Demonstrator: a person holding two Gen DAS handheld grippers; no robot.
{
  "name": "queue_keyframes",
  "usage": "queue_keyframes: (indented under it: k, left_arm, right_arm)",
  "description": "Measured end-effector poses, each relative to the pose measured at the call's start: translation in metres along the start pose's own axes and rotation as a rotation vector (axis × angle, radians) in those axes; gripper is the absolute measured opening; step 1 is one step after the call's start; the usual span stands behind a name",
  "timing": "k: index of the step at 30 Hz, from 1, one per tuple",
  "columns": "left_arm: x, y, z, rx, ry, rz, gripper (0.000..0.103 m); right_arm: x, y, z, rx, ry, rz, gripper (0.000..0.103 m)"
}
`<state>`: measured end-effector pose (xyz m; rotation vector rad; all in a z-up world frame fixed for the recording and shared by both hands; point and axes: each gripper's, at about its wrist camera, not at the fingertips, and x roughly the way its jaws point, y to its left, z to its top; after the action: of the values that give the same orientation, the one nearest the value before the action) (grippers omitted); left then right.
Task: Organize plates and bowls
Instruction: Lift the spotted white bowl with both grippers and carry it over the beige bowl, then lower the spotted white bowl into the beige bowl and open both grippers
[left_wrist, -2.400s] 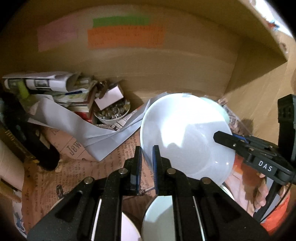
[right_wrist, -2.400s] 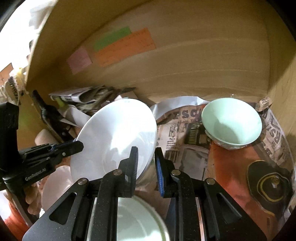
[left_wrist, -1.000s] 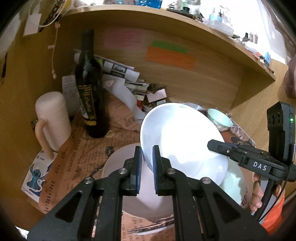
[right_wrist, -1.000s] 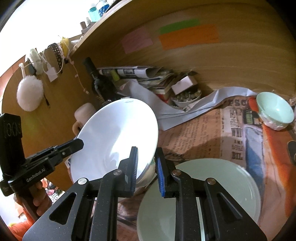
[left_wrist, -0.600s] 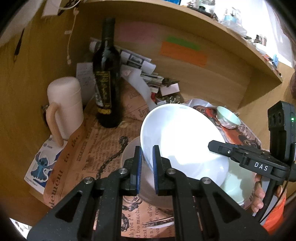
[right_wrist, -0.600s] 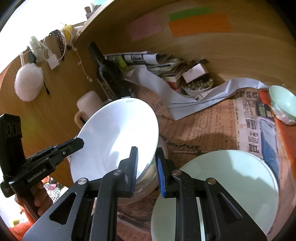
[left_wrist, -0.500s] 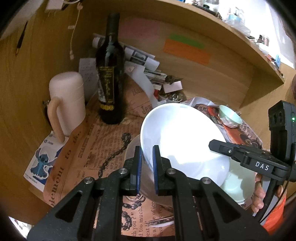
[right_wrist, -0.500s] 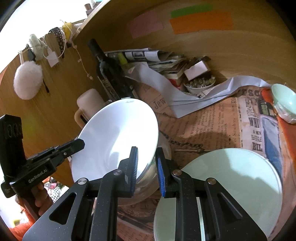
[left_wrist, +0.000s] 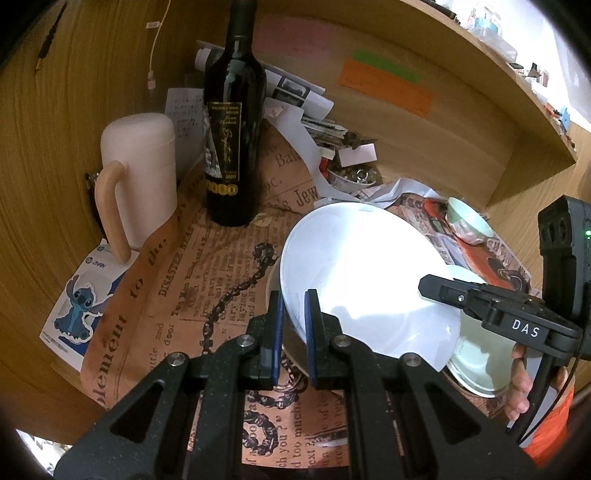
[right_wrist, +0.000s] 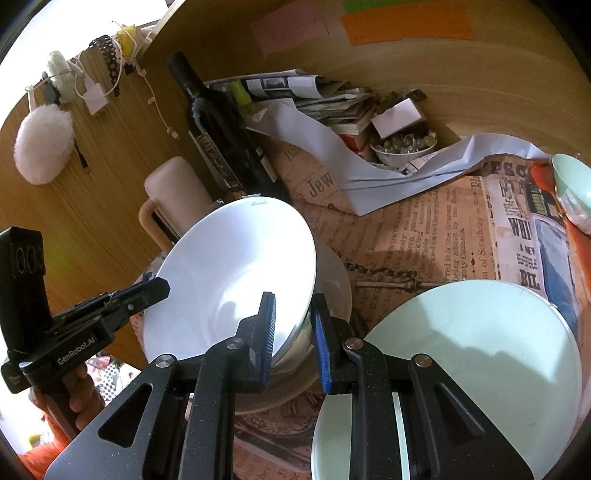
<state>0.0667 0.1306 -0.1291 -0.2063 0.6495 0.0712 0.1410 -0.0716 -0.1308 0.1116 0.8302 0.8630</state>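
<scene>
Tongs from both hands, left tongs (left_wrist: 293, 325) and right tongs (right_wrist: 293, 332), clamp opposite rims of a tilted white bowl (right_wrist: 236, 273), held just above a beige bowl (right_wrist: 332, 280) on the newspaper-covered bench (right_wrist: 424, 240), beside a green plate (right_wrist: 480, 347).

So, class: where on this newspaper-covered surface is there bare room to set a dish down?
Free: the newsprint between wine bottle, white bowl and pink mug; also between grey paper and green plate. Crowded: the back corner's paper stack.
</scene>
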Motion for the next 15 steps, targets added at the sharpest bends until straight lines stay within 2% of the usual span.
queue_keyframes:
  k: [9,15]
  left_arm:
    - [0.0061,0.0016,-0.0055,0.011,0.022,0.024,0.010]
    - [0.0051,-0.0019,-0.0051,0.025,0.014,0.000,0.010]
  right_arm:
    - [0.0077,0.0009,-0.0021,-0.013,0.024,-0.012,0.019]
    - [0.0079,0.0044,-0.0016,-0.039,0.010,-0.047,0.020]
